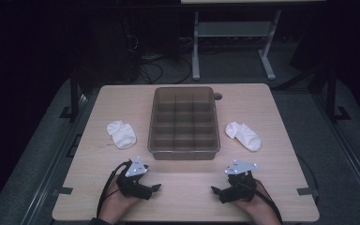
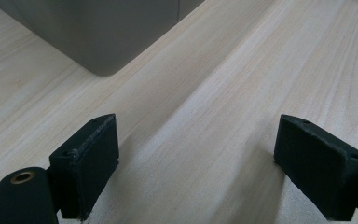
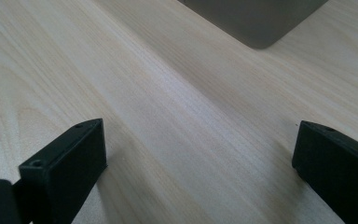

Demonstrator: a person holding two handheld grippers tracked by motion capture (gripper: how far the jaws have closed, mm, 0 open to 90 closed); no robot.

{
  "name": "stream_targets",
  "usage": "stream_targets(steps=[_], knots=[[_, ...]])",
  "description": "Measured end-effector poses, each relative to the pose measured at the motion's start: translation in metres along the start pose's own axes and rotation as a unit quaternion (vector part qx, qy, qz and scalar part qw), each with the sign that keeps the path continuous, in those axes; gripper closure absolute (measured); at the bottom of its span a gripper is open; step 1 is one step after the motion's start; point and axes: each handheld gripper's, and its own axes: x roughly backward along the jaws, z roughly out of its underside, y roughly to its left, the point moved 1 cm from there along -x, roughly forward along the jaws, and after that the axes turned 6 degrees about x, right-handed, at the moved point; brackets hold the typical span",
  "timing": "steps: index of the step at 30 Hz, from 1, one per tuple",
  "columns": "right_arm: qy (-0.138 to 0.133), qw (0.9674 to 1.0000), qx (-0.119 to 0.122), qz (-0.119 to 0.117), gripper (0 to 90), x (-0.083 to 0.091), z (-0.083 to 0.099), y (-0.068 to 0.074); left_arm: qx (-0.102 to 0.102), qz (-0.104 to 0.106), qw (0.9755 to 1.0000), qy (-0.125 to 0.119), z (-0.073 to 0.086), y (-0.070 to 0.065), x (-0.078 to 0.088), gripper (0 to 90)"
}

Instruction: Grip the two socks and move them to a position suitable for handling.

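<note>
The surface [image 1: 183, 187] is a pale wooden top, and it carries everything in the high view. At its middle stands the tray [image 1: 184, 152], a grey translucent box split into a grid of small compartments, its long side running away from the person. One of its rounded corners shows at the top of the left claw view [image 2: 103, 70] and another at the top of the right claw view [image 3: 261, 44].

A white sock [image 1: 121, 133] lies left of the tray, near it but not touching. A second sock [image 1: 243, 135] lies right of the tray, likewise a little apart from its wall.

Both hands rest on the near edge of the surface, in front of the tray and well apart from each other. The left claw [image 1: 157, 187] points inward toward the right one, and in its own view [image 2: 196, 168] the two black jaws stand wide with bare wood between them. The right claw [image 1: 214, 189] points inward toward the left, and its own view [image 3: 198, 172] shows its jaws wide too, gripping nothing. Each sock lies farther up the surface than the claw on its side, and neither claw touches one.
</note>
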Motion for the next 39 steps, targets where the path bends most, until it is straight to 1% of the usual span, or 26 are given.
stream_targets(steps=[6,12,14,17,20,24,26,29,38,39], knots=[[0.0,1.0,0.0,0.0,2.4,0.0,0.0,0.0,-0.002,0.0,1.0,0.001,0.0,0.0,0.0,13.5],[0.0,1.0,0.0,0.0,2.4,0.0,0.0,0.0,0.003,0.0,1.0,-0.001,0.0,0.0,0.001,13.9],[0.0,1.0,0.0,0.0,2.4,0.0,0.0,0.0,0.006,0.003,1.0,-0.003,0.001,0.001,0.001,14.2],[0.001,1.0,0.0,0.0,2.4,0.0,0.0,0.0,0.012,0.008,0.9999,-0.001,0.001,0.002,0.003,14.6],[0.0,1.0,0.0,0.0,2.4,0.0,0.0,0.0,0.01,0.007,0.9999,0.0,0.0,0.002,0.006,14.8],[0.001,1.0,0.0,0.0,2.4,0.0,0.0,0.0,0.014,0.006,0.9999,-0.006,-0.001,0.004,0.011,16.4],[0.001,1.0,0.0,0.0,2.4,0.0,0.0,0.0,0.013,0.003,0.9999,-0.003,-0.002,0.005,0.013,16.4],[0.001,1.0,0.0,0.0,2.4,0.0,0.0,0.0,0.017,0.002,0.9998,-0.007,-0.002,0.008,0.016,20.3],[0.0,1.0,0.0,0.0,2.4,0.0,0.0,0.0,0.024,0.001,0.9997,-0.008,-0.005,0.017,0.023,24.4],[0.0,1.0,0.0,0.0,2.4,0.0,0.0,0.0,0.025,0.0,0.9996,-0.01,-0.005,0.017,0.024,26.1]])
